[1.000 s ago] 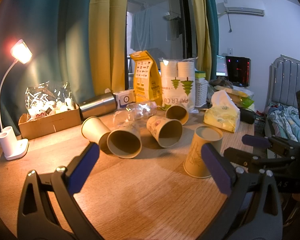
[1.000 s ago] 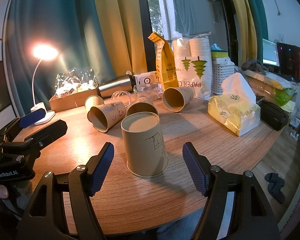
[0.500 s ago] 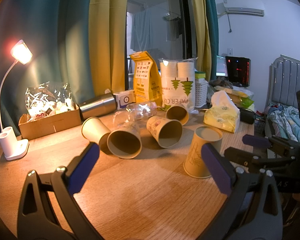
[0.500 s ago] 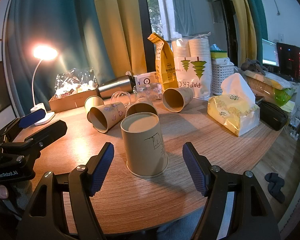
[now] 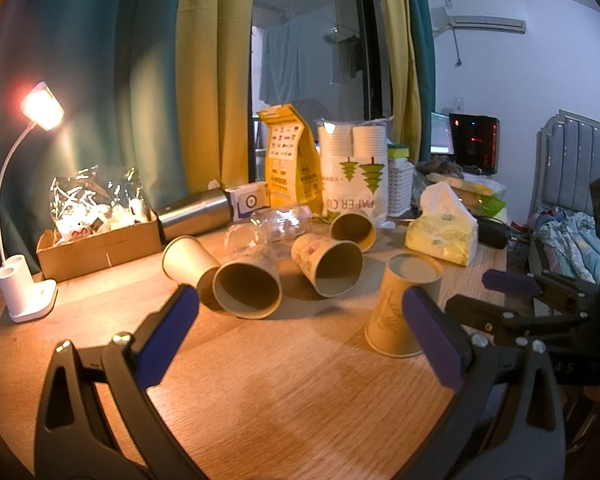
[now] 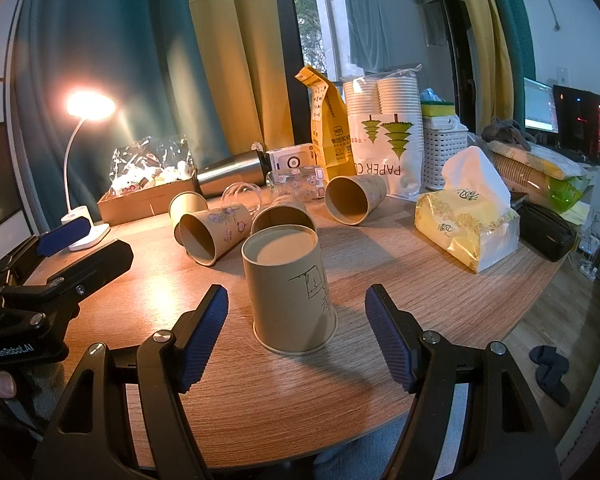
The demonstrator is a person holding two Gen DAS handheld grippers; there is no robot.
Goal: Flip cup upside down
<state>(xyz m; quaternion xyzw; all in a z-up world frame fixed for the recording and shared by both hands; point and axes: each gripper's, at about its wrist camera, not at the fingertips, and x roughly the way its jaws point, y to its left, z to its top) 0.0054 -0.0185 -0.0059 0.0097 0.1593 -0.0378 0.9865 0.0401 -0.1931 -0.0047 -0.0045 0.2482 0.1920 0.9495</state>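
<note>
A tan paper cup [image 6: 290,292] stands upside down on the wooden table, base up. It also shows in the left wrist view [image 5: 400,308] at the right. My right gripper [image 6: 296,336] is open, its blue pads on either side of the cup and apart from it. My left gripper [image 5: 300,340] is open and empty over bare table, left of that cup. Several more paper cups lie on their sides behind: one [image 5: 247,290], another [image 5: 327,265], a third [image 6: 354,199].
A lit desk lamp [image 5: 26,216] stands at the left. A cardboard box [image 5: 100,240], steel flask [image 5: 196,216], yellow bag [image 5: 290,168], pack of paper cups [image 6: 384,140] and tissue pack [image 6: 466,216] line the back and right. The table edge runs close at the right.
</note>
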